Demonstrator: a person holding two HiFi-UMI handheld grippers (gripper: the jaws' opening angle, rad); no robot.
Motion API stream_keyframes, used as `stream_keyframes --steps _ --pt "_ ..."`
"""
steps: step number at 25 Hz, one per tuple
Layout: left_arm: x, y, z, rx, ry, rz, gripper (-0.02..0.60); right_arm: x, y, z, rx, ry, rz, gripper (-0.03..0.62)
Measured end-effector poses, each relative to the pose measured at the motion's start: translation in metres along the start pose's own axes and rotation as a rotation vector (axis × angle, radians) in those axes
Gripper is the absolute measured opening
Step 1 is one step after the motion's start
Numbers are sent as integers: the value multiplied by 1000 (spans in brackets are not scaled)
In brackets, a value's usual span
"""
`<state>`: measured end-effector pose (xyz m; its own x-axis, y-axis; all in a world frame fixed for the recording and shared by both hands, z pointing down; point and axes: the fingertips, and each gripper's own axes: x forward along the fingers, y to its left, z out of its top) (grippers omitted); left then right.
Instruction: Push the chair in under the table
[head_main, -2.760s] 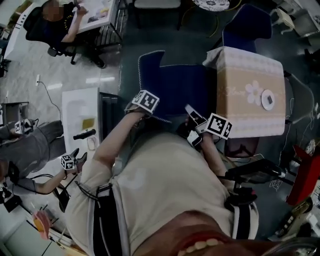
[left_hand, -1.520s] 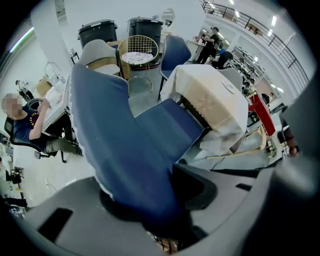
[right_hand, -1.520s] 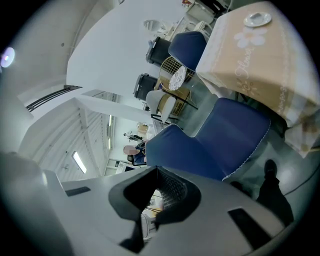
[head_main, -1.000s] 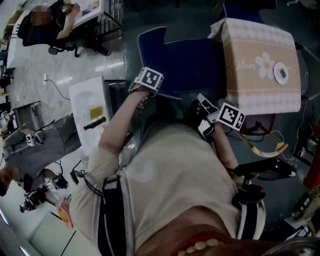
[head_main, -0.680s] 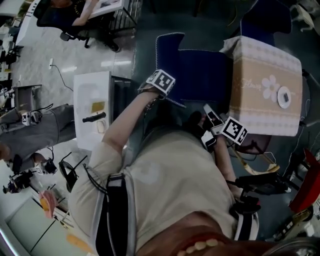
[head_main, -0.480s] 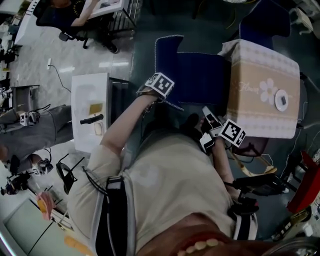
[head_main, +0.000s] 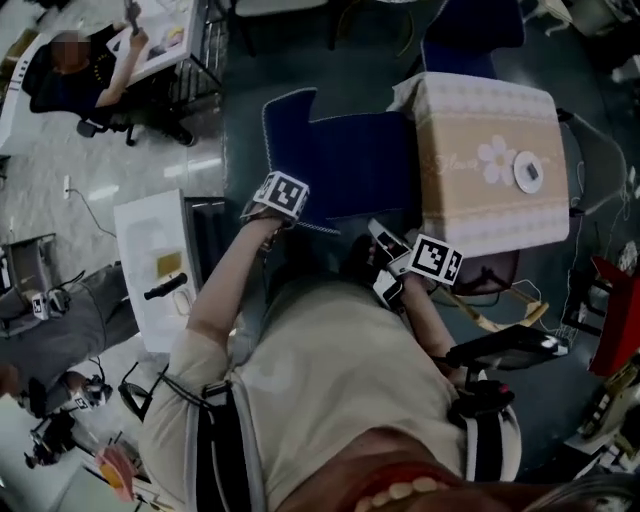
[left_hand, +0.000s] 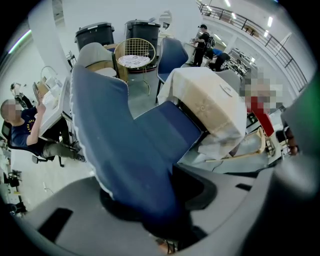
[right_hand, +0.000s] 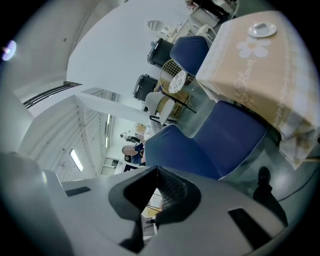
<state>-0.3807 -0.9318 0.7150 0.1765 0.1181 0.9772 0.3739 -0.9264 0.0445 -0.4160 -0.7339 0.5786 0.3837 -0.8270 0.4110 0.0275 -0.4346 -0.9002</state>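
A blue chair (head_main: 350, 160) stands with its seat against the beige-clothed table (head_main: 480, 195). Its backrest is on the left in the head view. My left gripper (head_main: 276, 204) points steeply down, shut on the backrest's near end. In the left gripper view the blue backrest (left_hand: 120, 135) fills the gap between the jaws of the left gripper (left_hand: 160, 200). My right gripper (head_main: 385, 245) hovers by the seat's near edge, shut and empty. From the right gripper (right_hand: 159, 192) I see the chair (right_hand: 235, 135) and the table (right_hand: 255, 65) ahead.
A small white dish (head_main: 527, 172) lies on the tablecloth. A second blue chair (head_main: 470, 30) stands beyond the table. A white side table (head_main: 150, 260) is at my left and black equipment (head_main: 500, 350) at my right. A wire basket (left_hand: 132, 55) stands farther off, and people sit nearby.
The head camera has swayed, so the scene shifts in the picture. The left gripper stays on the backrest, the right stays by the seat. The chair keeps its place against the table.
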Motion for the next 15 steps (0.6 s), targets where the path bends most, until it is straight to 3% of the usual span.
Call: stream_keyframes --steps 1,4,8,10,15 --pt "-2 -2 -1 -13 -1 -7 175 -1 0 1 3 3 -1 12" --pt "-2 -29 -10 -78 53 -143 175 -3 -3 2 18 -16 -14 12" --pt "-3 -8 -13 -38 57 -58 175 -5 -5 1 21 -48 -22 12" --pt "-6 -9 -25 -64 67 -44 175 -6 -3 -1 17 -28 -11 12" --pt "-4 -17 -11 -49 84 -41 175 -20 -10 10 24 -57 -38 12"
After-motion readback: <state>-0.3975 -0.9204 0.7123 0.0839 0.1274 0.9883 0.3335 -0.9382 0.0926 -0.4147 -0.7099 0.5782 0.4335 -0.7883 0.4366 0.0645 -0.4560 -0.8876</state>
